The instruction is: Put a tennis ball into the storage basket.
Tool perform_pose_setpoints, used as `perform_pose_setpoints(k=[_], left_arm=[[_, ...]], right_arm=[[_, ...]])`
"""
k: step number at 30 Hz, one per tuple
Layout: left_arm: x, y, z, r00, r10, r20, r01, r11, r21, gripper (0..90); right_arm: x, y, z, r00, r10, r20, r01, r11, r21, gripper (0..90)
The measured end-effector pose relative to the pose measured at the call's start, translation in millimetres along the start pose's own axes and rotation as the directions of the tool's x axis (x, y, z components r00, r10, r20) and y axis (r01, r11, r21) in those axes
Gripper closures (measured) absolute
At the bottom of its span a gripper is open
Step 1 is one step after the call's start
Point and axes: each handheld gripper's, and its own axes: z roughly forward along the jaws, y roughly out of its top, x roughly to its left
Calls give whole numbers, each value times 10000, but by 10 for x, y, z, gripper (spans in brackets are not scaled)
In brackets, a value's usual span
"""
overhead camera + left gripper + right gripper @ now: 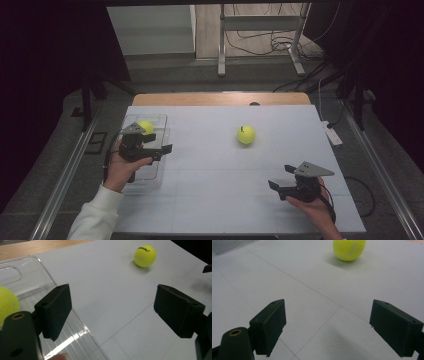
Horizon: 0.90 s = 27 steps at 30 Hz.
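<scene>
- While the left gripper [159,144] hangs over the right edge of the clear plastic tray [159,120] at the left side of the tabletop [210,165], its fingers [53,311] stand wide apart with nothing between them.
- In the left gripper view, the left-hand finger is over the tray's ribbed floor and the other finger [178,310] is over the bare white surface, so the tray's rim runs between the two.
- One tennis ball [146,126] lies inside the tray, at its far end, just behind the left gripper's grey plate; in the left gripper view, this ball [8,304] peeks in at the left edge, partly hidden by the gripper's body.
- A second tennis ball [246,134] rests on the open tabletop, right of the middle and well apart from the tray and from both grippers.
- In the left gripper view, that ball [145,256] sits far off toward the upper right, with dark lettering on its top.
- The right gripper [280,177] is held low near the front right corner of the tabletop, in a hand that comes in from the bottom edge, and it points left and a little away from the person.
- Its fingers [270,323] are open too, with only white surface and its thin seam lines between them.
- In the right gripper view, the loose ball [349,248] lies ahead, beyond the gap and slightly toward the right-hand finger.
- A white sleeve [95,217] covers the left forearm.
</scene>
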Motion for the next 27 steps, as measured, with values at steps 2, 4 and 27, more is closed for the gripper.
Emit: perform_pose_setpoints(k=[2,4,27], left_arm=[[-35,5,3,9999,76,74,-76,10000,-16,160],[-51,7,5,9999,106,116,-106,9999,-38,161],[-256,67,185,9979,564,332,-569,9982,163,161]], right_arm=[[1,0,1,10000,-10,0,10,10000,15,142],[2,0,1,10000,-16,0,16,10000,21,142],[8,7,6,10000,-56,-25,56,10000,1,142]])
